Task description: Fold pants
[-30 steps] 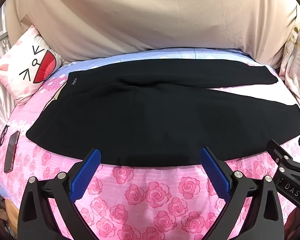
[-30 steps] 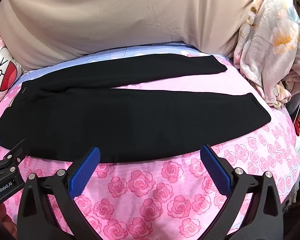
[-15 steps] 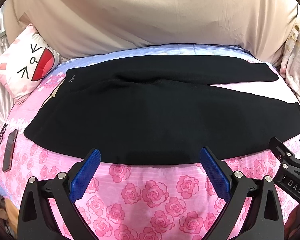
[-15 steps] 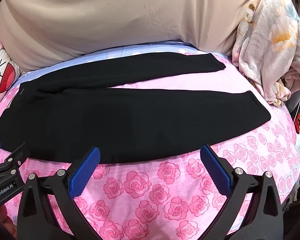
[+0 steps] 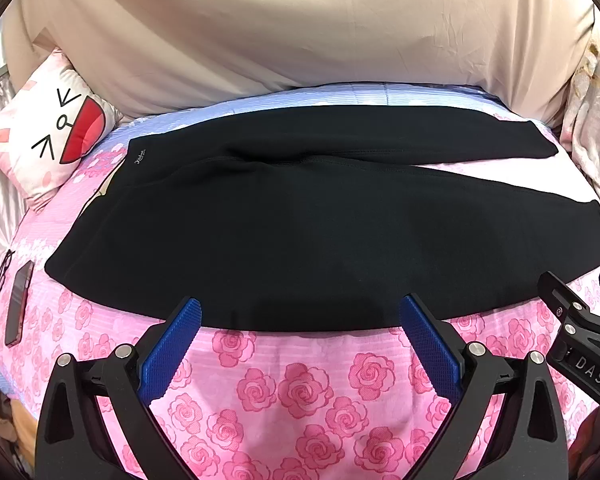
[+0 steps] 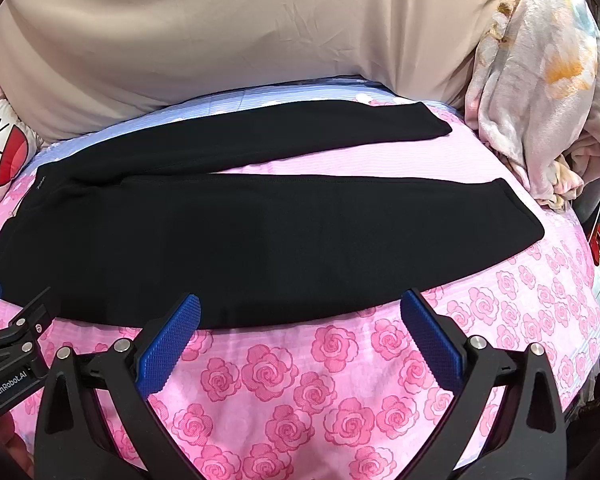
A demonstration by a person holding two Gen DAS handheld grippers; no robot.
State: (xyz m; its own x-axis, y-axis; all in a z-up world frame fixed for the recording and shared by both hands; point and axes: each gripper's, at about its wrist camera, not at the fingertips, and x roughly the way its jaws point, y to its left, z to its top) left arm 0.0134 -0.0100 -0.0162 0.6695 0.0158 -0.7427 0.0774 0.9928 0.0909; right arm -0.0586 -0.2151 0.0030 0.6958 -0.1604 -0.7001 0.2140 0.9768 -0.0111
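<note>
Pants (image 5: pixel 300 224) lie flat beyond both wide-spread tongs (image 5: pixel 300 320) (image 6: pixel 300 320); only the left view shows a phone (image 5: pixel 18 308).

Small pale logo (image 5: pixel 140 156) on the black pants (image 5: pixel 300 220) waistband — too small to read. Cat-face pillow (image 6: pixel 0 152) cut off by the right-wrist view's left edge. Dark phone (image 5: pixel 18 308) beside tangled glasses (image 5: pixel 4 272) at the left rim — details warped, unclear. Red object (image 6: pixel 598 236) past the bed's right edge, half hidden, unidentifiable. Floral blanket (image 6: pixel 540 80) clipped at the rim.
</note>
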